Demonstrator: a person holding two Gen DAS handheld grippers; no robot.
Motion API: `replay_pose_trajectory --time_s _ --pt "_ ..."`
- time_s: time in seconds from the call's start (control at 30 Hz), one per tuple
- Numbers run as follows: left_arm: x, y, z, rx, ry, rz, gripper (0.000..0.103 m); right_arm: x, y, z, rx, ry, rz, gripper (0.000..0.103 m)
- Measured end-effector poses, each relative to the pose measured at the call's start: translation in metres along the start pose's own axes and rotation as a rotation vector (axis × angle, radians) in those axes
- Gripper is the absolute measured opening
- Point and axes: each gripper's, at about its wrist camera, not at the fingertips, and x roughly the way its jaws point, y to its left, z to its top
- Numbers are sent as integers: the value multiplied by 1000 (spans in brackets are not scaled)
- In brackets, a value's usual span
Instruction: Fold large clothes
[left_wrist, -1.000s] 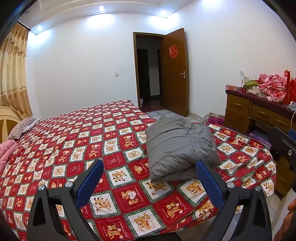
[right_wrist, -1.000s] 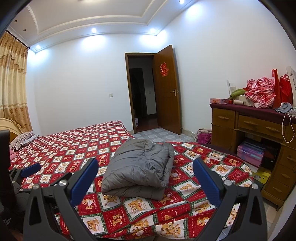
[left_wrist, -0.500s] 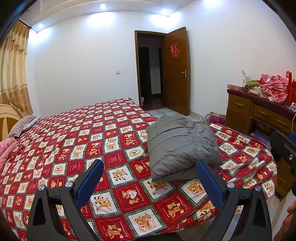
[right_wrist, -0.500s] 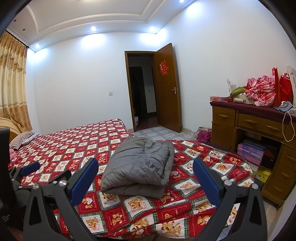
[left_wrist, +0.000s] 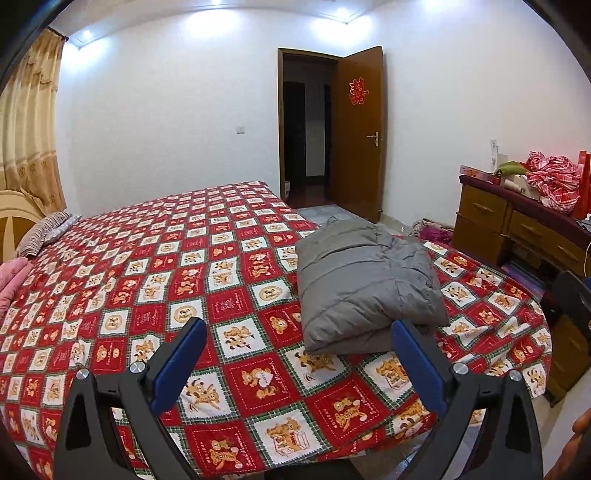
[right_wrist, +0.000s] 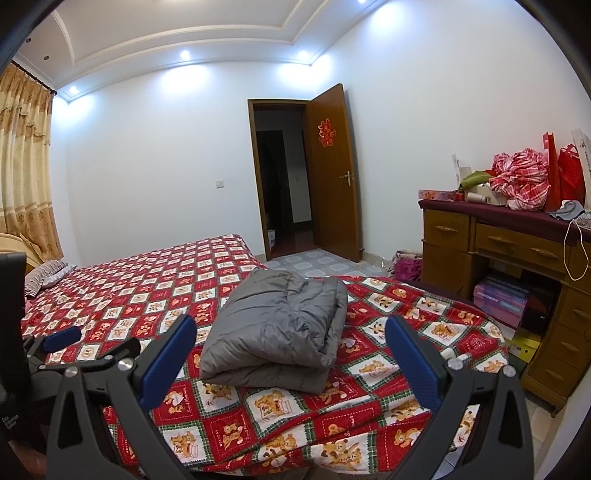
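Note:
A grey padded jacket (left_wrist: 365, 284) lies folded into a thick bundle on the bed (left_wrist: 155, 280), near its right front corner. The same jacket (right_wrist: 280, 325) shows in the right wrist view, resting flat on the red bear-print bedspread (right_wrist: 147, 291). My left gripper (left_wrist: 299, 350) is open and held back from the bed's front edge, with nothing between its blue pads. My right gripper (right_wrist: 291, 349) is open too, in front of the bundle and apart from it. The left gripper (right_wrist: 61, 338) shows at the left edge of the right wrist view.
A wooden dresser (right_wrist: 517, 258) stands to the right, with checked cloth (right_wrist: 521, 181) and red bags (right_wrist: 565, 177) on top. An open door (left_wrist: 360, 136) is in the far wall. Pillows (left_wrist: 44, 229) and a pink cloth (left_wrist: 11, 280) lie at the bed's left end.
Both grippers drifted slightly, so the views shifted a little. The jacket has not moved and both grippers stay open.

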Motion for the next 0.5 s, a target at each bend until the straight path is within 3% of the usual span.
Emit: replay_pose_trajectory --time_s 0.1,0.2,0.33,0.5 --pt "-1 0 0 7 -17 -6 100 0 0 0 0 1 0 103" --pt "-2 -1 -1 39 -56 42 100 2 0 -3 -1 7 3 103" --pt "3 7 1 18 -35 20 100 6 -3 -6 -5 16 1 103" --pt "13 19 1 1 -17 58 100 18 -4 -8 -1 40 -6 103"
